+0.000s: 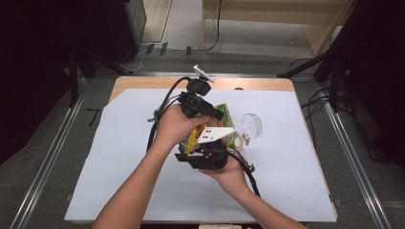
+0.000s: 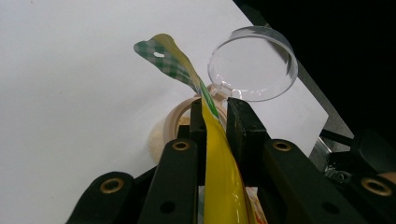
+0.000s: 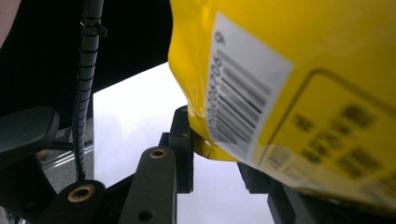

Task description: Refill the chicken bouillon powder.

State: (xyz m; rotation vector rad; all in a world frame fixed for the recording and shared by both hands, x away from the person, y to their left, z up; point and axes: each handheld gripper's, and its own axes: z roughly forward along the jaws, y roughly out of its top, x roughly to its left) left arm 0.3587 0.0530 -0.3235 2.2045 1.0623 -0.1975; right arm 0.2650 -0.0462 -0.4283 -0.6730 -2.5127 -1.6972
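The yellow snack bag [image 1: 220, 125] hangs above the white sheet [image 1: 119, 157], mid-table. The left gripper [image 2: 215, 122] pinches its top seam; the right gripper [image 3: 212, 151] clamps a lower corner. Best pull apart evenly and keep the mouth over the beige container [image 2: 175, 122] by the clear lid [image 2: 252, 65].

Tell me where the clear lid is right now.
In the high view the clear lid rests on the white sheet, right of the yellow packet that both grippers hold.
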